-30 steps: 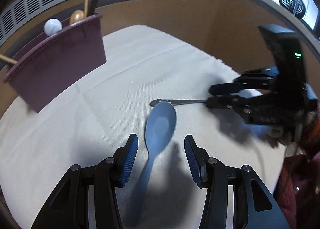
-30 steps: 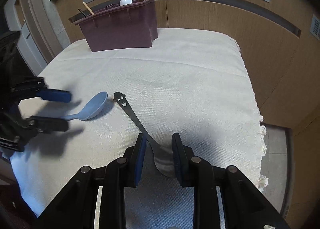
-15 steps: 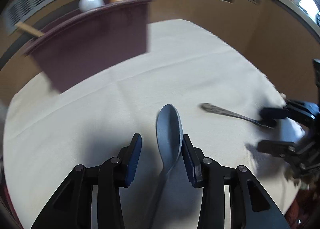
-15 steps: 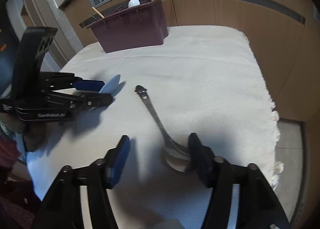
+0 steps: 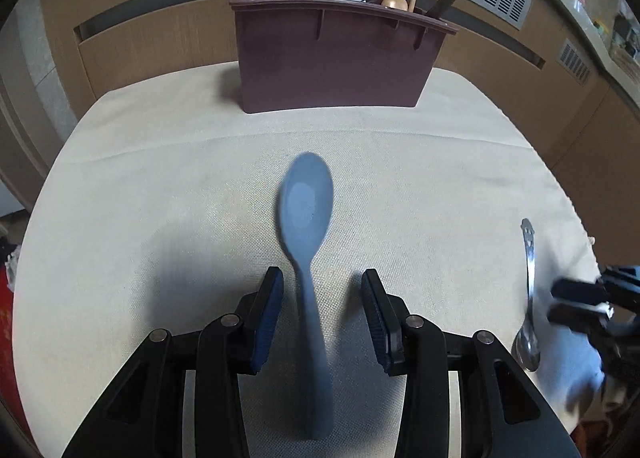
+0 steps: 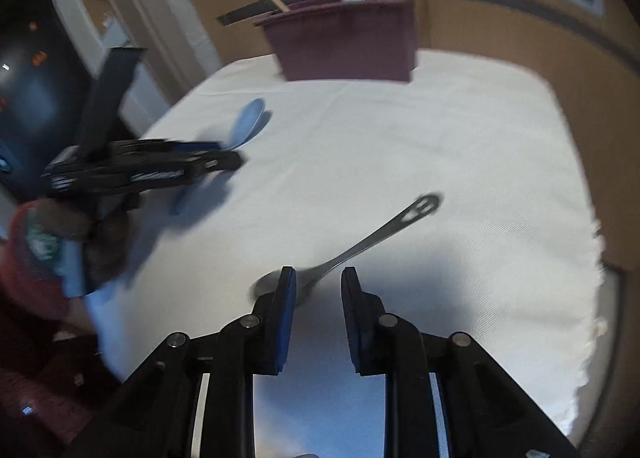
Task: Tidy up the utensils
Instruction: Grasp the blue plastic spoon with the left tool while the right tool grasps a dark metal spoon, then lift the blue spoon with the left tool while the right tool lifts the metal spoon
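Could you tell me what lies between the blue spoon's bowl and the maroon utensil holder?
Only bare cream cloth: the left wrist view shows nothing between the blue spoon and the utensil holder.

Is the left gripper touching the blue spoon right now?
Apart. The left wrist view shows cloth on both sides of the blue spoon handle, between it and the open left gripper pads.

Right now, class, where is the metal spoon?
The metal spoon lies on the white cloth, bowl at the right gripper, right of the blue spoon.
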A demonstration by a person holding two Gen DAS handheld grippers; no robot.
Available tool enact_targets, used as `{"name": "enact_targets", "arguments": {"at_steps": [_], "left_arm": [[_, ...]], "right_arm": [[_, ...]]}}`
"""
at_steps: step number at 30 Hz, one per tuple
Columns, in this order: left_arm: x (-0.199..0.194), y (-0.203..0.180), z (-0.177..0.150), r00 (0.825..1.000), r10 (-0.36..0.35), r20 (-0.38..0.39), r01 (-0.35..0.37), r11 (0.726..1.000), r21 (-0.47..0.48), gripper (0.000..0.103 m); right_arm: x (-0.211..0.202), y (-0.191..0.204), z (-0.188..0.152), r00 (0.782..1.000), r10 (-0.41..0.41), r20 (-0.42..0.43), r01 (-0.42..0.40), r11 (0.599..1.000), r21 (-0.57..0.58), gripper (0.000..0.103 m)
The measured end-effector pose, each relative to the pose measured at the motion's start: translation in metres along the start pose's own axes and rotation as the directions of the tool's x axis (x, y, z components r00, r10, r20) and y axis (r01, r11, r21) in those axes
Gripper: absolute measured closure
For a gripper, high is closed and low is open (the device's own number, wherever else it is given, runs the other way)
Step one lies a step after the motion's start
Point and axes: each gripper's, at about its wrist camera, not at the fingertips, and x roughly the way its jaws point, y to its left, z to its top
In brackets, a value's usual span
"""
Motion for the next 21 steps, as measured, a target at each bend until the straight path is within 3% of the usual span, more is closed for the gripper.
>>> {"name": "enact_targets", "arguments": {"at_steps": [3,5,12,17,21], "left_arm": [[-0.002,0.002,-0.001,0.999,-0.034,0.006,0.034,0.999,-0.041,0.061],[-0.005,0.008,-0.003,0.998,-0.056,0.008,0.057,0.996,-0.072,0.061],[-0.004,0.016,0.010,0.998,-0.046,0.044,0.052,0.987,-0.153,0.061],[0.013,0.004,0.026,0.998,0.024,0.058,-0.019,0.996,-0.085,0.061],[0.026,-0.006,0.030,0.995,0.089,0.033,-0.089,0.996,-0.009,0.061]], "right_arm": [[0.020,-0.010,0.017,0.996,-0.070,-0.059,0.077,0.990,0.116,0.082],[0.027,-0.012,0.023,0.994,-0.100,-0.054,0.107,0.980,0.168,0.082],[0.047,0.006,0.047,0.974,-0.224,-0.024,0.225,0.972,0.074,0.078],[0.041,-0.001,0.041,0.979,-0.204,-0.002,0.204,0.978,0.047,0.078],[0.022,-0.013,0.027,0.985,-0.169,0.036,0.164,0.981,0.101,0.078]]}}
